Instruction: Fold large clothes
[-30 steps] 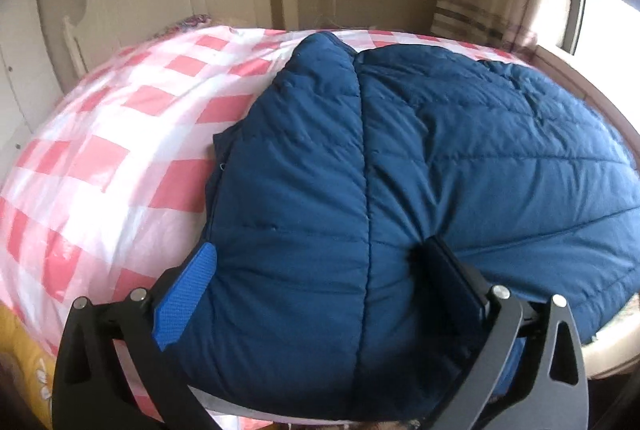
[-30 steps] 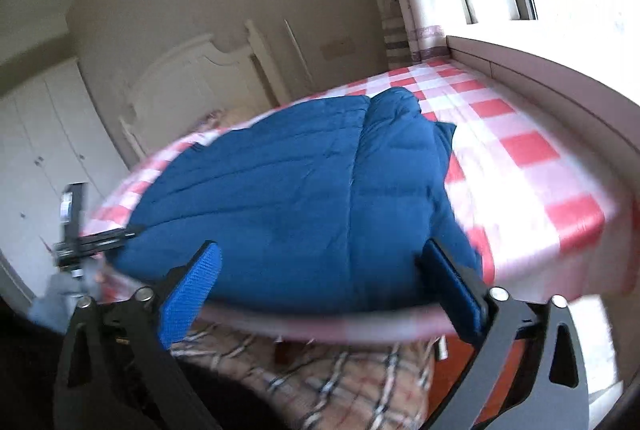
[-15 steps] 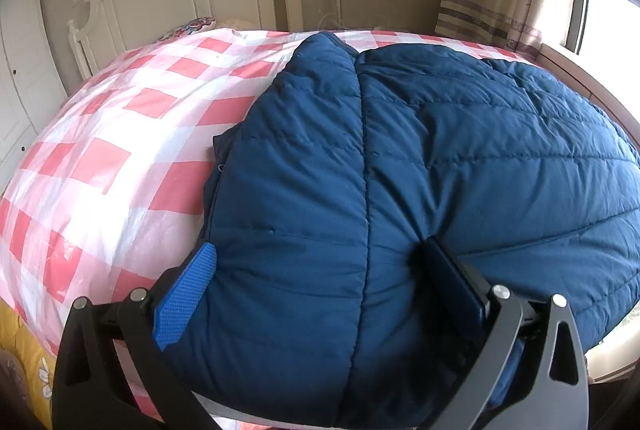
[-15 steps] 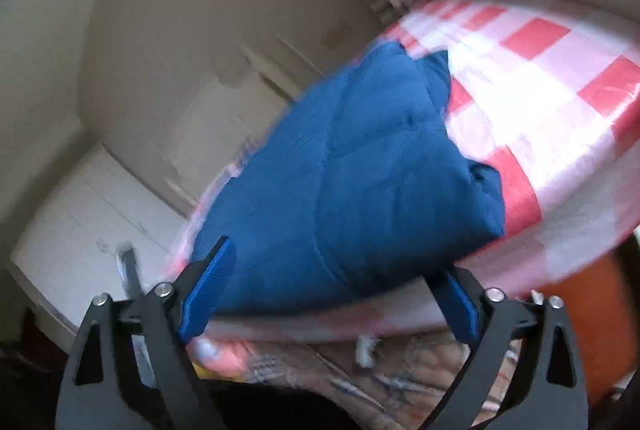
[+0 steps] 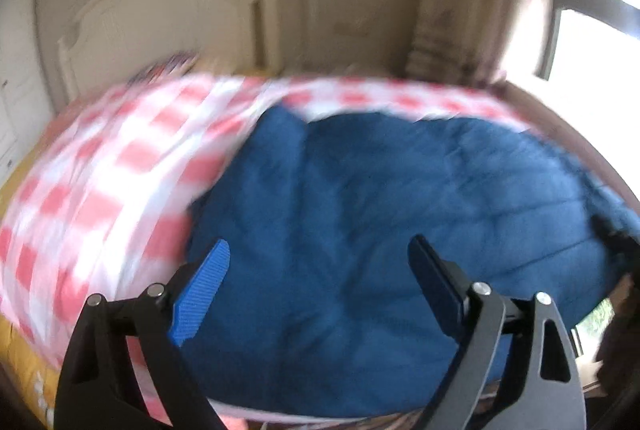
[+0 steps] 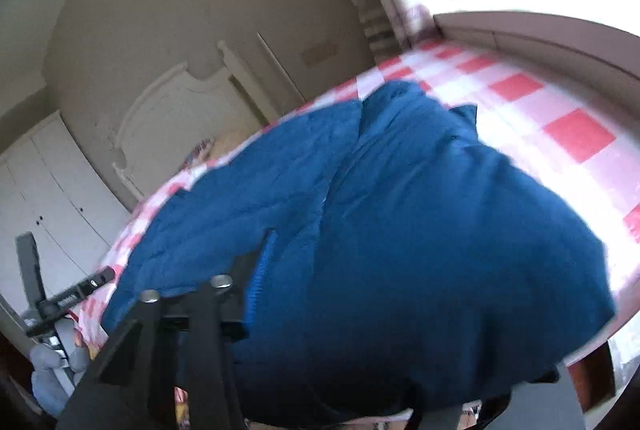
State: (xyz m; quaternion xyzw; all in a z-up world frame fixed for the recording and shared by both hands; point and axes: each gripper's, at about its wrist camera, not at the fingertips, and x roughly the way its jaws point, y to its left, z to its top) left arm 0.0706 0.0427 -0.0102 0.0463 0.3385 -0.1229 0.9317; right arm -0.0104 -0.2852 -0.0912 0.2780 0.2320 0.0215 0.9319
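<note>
Between both tongs: blue jacket (image 5: 360,214) | left tongs (image 5: 318,272) closing, unclamped | right tongs (image 6: 360,270) closing on jacket

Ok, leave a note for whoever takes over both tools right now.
Left tool: open, jaws closing, over the dark blue quilted padded jacket, apparently gripping nothing.
Right tool: jaws closing with the jacket's near edge between them; one finger hidden, grip unconfirmed.
Jacket lies bunched on the red-and-white checked bedcover.
Done: no neat fold visible. Left: secure both grips, then fold.
</note>
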